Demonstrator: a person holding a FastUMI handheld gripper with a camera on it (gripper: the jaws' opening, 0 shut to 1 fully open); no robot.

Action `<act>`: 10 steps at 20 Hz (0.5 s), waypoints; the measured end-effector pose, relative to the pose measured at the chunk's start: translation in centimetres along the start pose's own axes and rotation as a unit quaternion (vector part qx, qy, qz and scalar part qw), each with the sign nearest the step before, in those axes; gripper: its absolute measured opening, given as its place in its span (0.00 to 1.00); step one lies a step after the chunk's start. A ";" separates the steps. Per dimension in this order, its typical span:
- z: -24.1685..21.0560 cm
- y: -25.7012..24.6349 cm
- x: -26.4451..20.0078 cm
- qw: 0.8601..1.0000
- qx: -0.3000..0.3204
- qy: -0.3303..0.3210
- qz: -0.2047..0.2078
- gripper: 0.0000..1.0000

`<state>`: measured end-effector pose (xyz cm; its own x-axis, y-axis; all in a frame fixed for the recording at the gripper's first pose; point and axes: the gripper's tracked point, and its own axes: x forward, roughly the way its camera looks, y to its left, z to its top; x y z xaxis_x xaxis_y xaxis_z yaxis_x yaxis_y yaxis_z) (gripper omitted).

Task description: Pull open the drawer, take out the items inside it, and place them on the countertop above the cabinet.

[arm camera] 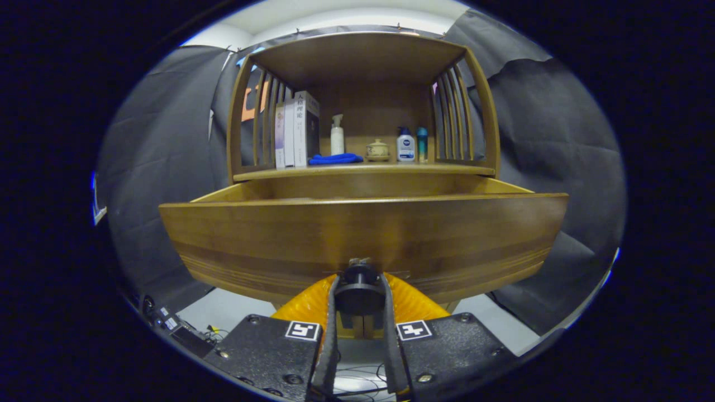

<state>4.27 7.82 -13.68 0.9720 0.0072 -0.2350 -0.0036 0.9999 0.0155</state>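
Gripper (360,293): two slim black fingers (330,329), ribbed orange-yellow pads flaring outward at the far ends. Black textured blocks seen left and right at the near end, each marked with a black-and-white square tag and fitted with screws.

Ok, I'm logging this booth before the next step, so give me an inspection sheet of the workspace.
Surface: countertop above the drawer, already crowded.
Job's things: drawer pulled out; its inside is hidden behind the front panel.
Clutter: books, white pump bottle, blue cloth, lidded cup, two small bottles.
Grippers: tongs shut on the dark drawer knob.
Cables: wires and a small device on the floor.
Surroundings: slatted shelf sides, black cloth wall.
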 end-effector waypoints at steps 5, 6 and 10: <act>-1.1 0.7 -2.3 1.000 0.005 0.003 0.012 0.37; -1.2 0.6 -2.3 1.000 0.007 0.004 0.012 0.37; -1.4 0.5 -2.6 1.000 0.019 0.013 0.016 0.38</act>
<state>1.43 8.31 -14.40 0.9652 0.0404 -0.2583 -0.0255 0.9978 0.0608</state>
